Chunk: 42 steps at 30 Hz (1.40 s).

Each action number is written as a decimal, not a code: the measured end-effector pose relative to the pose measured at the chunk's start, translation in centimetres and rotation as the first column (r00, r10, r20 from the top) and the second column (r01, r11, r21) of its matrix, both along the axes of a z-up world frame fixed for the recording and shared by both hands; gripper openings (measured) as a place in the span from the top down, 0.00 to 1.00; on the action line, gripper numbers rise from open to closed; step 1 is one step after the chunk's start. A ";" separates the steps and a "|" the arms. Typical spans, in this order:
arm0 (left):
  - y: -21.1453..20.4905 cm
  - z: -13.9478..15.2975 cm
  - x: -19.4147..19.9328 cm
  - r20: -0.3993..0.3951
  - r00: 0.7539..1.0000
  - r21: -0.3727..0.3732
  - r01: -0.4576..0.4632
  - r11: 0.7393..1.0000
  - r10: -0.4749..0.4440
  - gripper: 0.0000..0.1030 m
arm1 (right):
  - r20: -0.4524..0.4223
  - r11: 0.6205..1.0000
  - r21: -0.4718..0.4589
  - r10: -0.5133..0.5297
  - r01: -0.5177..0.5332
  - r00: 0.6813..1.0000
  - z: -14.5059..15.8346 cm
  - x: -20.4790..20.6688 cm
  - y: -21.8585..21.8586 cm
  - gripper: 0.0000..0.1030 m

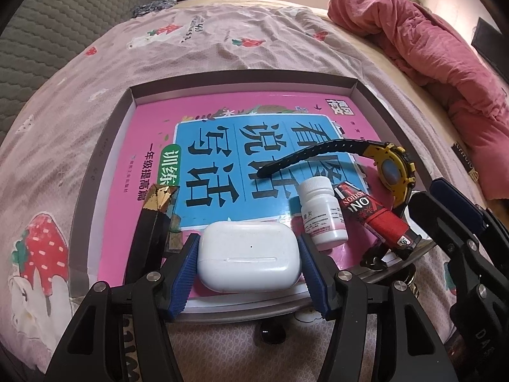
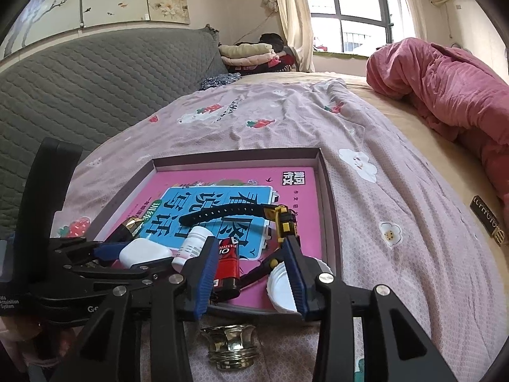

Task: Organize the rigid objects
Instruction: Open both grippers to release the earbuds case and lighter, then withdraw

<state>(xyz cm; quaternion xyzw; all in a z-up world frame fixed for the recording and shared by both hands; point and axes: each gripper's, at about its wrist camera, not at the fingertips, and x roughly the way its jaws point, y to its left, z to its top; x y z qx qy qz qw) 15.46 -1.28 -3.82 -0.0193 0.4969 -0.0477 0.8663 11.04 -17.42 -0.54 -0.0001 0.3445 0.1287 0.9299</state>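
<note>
A shallow grey box lies on the bed with a pink book inside. On the book lie a white earbuds case, a white pill bottle, a red lighter, a yellow-and-black watch and a black-and-gold tube. My left gripper has its blue pads on both sides of the earbuds case. My right gripper is open over the box's near edge, with the lighter and a white cap between its fingers. A brass fitting lies on the sheet below it.
The bed has a pink strawberry-print sheet. A bunched red blanket lies at the right. A grey quilted headboard stands at the left. Folded clothes sit at the far end by the window.
</note>
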 end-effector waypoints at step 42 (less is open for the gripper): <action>3.5 7.6 -6.4 0.140 0.989 -0.048 -0.049 0.998 0.056 0.34 | 0.075 0.999 -0.040 -0.003 0.006 0.997 3.5 -6.2 -0.4 0.48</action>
